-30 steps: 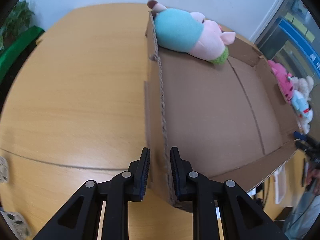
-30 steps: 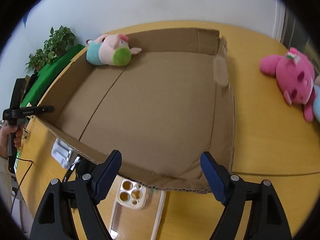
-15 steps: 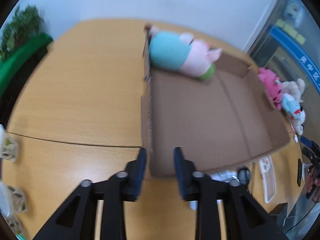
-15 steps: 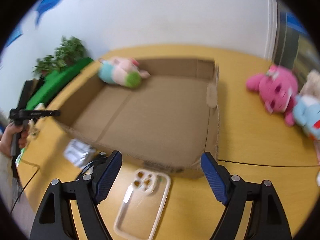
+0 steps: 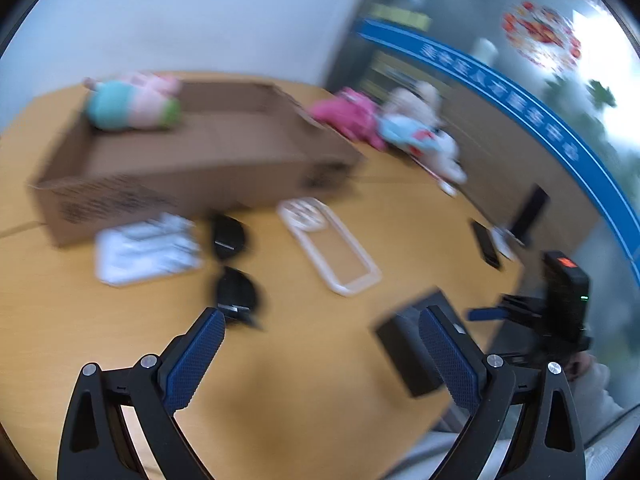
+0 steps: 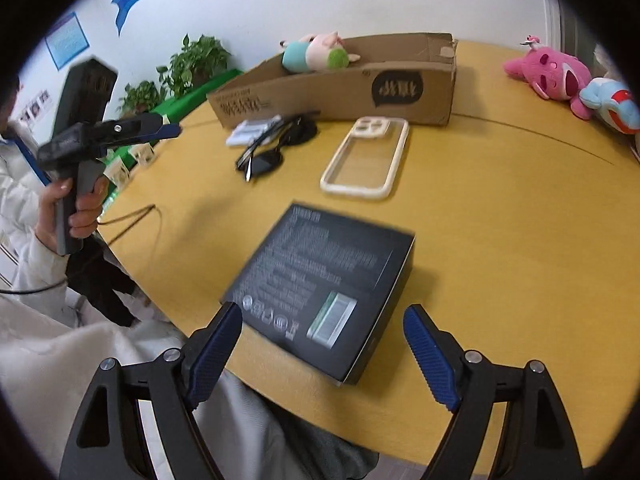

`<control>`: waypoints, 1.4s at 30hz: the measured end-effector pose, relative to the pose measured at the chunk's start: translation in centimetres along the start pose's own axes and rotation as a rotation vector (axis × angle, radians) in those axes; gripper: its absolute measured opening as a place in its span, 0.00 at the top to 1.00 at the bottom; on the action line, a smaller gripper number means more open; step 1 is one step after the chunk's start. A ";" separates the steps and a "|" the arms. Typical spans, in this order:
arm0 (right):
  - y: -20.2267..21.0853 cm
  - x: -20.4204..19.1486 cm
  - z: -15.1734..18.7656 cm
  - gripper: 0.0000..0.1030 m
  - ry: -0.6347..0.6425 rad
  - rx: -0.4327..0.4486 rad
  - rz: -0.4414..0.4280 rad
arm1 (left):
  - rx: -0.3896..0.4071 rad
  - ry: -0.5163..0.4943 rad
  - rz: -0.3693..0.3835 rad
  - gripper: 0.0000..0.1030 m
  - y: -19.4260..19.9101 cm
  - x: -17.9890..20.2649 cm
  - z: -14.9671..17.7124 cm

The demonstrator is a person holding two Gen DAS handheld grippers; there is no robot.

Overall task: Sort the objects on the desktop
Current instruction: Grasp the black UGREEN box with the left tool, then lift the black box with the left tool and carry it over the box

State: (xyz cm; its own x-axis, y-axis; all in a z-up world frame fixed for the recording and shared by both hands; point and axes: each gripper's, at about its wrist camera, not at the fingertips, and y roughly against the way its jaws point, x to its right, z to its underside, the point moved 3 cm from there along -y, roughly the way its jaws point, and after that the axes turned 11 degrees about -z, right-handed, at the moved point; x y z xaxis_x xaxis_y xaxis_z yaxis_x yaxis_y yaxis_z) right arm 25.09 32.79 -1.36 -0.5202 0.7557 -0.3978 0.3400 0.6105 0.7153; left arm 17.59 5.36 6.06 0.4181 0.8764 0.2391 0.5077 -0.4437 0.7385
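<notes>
Both tongs, left (image 5: 320, 336) and right (image 6: 322, 328), gaped empty; only the right view showed the black box's (image 6: 320, 284) printed top sharply.

Counted: 1 cardboard box (image 6: 340, 84); 3 plush toys, 1 inside it (image 6: 316, 56); 1 phone case (image 6: 366, 158), 1 sunglasses (image 6: 276, 148), 1 black box (image 6: 324, 284) nr it.

I see: black box (image 6: 324, 286), white print | brown cardboard box (image 6: 340, 88) | black sunglasses (image 6: 276, 148) | pink plush (image 6: 548, 74) | yellow-wood table (image 6: 500, 240)

No text is legible: print on the cardboard box (image 6: 336, 84) and black box (image 6: 320, 284) is too blurred.
</notes>
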 end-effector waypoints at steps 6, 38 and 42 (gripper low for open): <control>-4.9 -3.5 -1.0 0.15 0.074 0.001 -0.109 | -0.130 0.059 0.098 0.12 -5.3 2.2 2.6; 1.4 -13.3 -25.7 0.16 0.520 0.356 0.163 | 0.409 -0.076 -0.087 0.39 10.3 0.4 -17.0; 3.2 -13.3 -30.9 0.16 0.542 0.404 0.180 | 0.459 -0.104 -0.120 0.39 11.4 -0.3 -22.5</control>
State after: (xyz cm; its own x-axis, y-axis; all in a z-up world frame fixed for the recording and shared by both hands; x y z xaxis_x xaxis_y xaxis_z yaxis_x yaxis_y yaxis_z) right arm 8.94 17.38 24.01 -0.7102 0.6928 0.1253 0.6676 0.6063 0.4321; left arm 6.30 4.28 28.58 0.3974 0.9134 0.0882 0.8269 -0.3981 0.3972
